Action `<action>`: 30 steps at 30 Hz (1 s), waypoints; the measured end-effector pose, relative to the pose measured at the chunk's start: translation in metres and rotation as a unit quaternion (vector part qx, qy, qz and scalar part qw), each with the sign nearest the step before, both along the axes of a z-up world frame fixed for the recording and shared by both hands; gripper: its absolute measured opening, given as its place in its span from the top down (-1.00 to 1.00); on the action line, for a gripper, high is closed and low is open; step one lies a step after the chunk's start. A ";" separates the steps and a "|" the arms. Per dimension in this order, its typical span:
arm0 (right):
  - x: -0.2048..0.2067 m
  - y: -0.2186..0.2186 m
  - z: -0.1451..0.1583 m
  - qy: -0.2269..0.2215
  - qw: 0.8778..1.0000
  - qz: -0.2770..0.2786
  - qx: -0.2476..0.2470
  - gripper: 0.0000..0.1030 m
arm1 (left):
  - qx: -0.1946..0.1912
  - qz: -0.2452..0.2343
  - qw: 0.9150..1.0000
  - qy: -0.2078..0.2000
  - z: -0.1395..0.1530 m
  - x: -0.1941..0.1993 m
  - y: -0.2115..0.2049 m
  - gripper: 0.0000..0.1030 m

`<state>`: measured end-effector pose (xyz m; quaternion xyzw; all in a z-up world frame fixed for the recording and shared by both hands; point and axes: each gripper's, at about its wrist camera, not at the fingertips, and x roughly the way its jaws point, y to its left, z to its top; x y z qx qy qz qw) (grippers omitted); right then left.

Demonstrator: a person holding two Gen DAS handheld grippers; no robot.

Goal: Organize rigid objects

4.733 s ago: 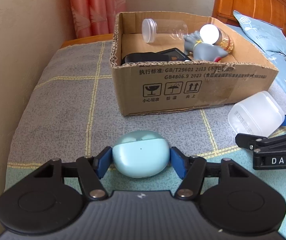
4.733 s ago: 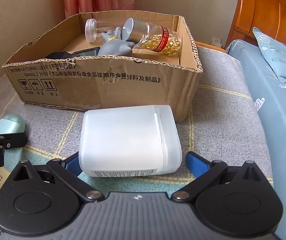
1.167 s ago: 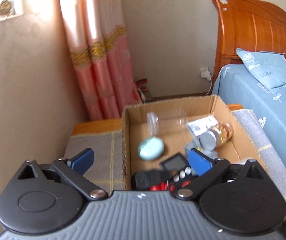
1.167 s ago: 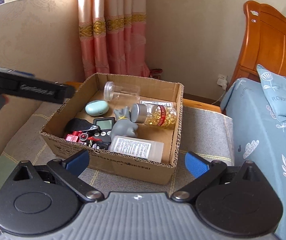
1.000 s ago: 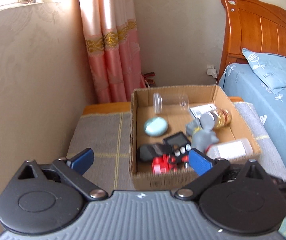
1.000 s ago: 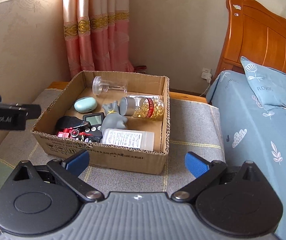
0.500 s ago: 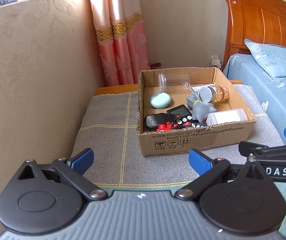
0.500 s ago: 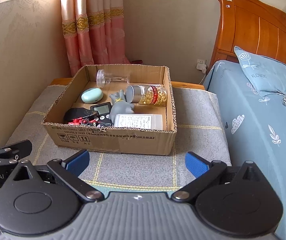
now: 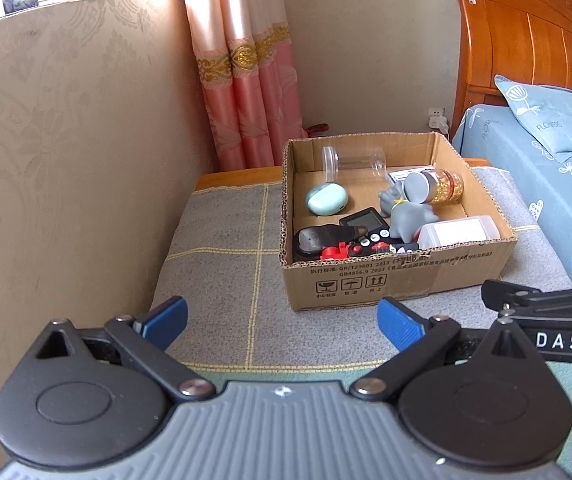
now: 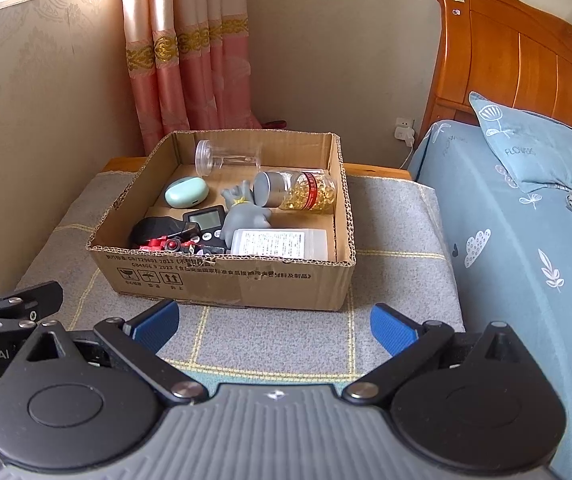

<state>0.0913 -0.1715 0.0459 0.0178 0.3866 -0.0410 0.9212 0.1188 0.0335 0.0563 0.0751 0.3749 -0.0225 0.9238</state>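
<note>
Both jaws stand wide apart and carry nothing: your left gripper (image 9: 282,320) and right gripper (image 10: 273,326) hang over the grey checked cloth (image 10: 398,216), short of the cardboard box (image 10: 222,276), which sits on that cloth beside the bed (image 10: 526,240). Everything you were sorting looks to be inside already, so treat this step as a pull-back and a check; keep the blue pads (image 9: 165,317) clear of the soft, torn box rim. Inside lie a smooth mint earbud case (image 10: 186,191), a clear round jar (image 10: 226,159) on its side, a capsule bottle (image 10: 296,192) with a metal lid, a frosted white flat-sided bottle (image 10: 280,244), a grey rubbery figure (image 10: 244,214), a small black timer (image 10: 204,220) and a red toy (image 10: 162,245). I see nothing loose on the cloth.
</note>
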 end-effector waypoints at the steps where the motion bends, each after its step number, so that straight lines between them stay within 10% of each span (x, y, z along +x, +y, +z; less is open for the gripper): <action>1: 0.000 0.000 0.000 -0.001 1.000 0.000 0.000 -1.00 | 0.000 0.000 1.000 0.000 0.000 -0.001 0.000 -0.95; 30: -0.006 0.001 0.007 -0.007 1.000 -0.001 -0.003 -1.00 | -0.002 -0.002 1.000 -0.001 0.005 -0.005 -0.002 -0.95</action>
